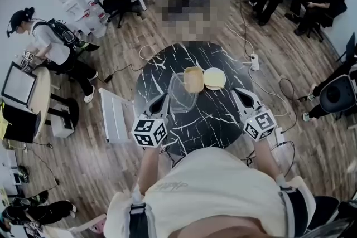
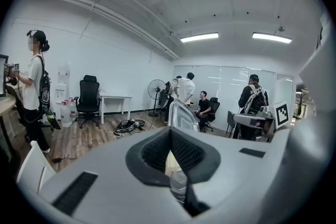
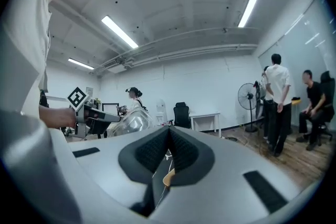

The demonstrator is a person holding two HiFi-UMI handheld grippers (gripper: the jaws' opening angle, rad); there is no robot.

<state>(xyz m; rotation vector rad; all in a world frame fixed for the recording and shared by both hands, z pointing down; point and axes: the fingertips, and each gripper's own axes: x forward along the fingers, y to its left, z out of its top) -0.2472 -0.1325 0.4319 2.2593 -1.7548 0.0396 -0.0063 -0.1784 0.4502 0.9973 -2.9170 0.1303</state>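
**Left gripper pinches the clear box by its rim**

The left gripper [image 1: 163, 98] meets the near-left edge of the clear box [image 1: 183, 95], which stands on the black marble table [image 1: 215, 122] just in front of a tan cup [image 1: 193, 79] and a round lid [image 1: 215, 78]. In the left gripper view its pads close together at the tip with clear plastic between them, so it appears to hold the box by its thin wall.

A wall this thin and slick likely flexes, so the grip is best kept even and low on the rim, with the box level and no twist from the wrist. The tan cup touches the box's far side, or very nearly, so a sideways nudge could tip it.

The right gripper [image 1: 239, 93] hangs over the table's right side, apart from the lid, with its jaws closed on nothing. Both forearms reach forward from the body. The grippers point away from the person and slant inward toward the table's middle, with the marker cubes nearest the person.
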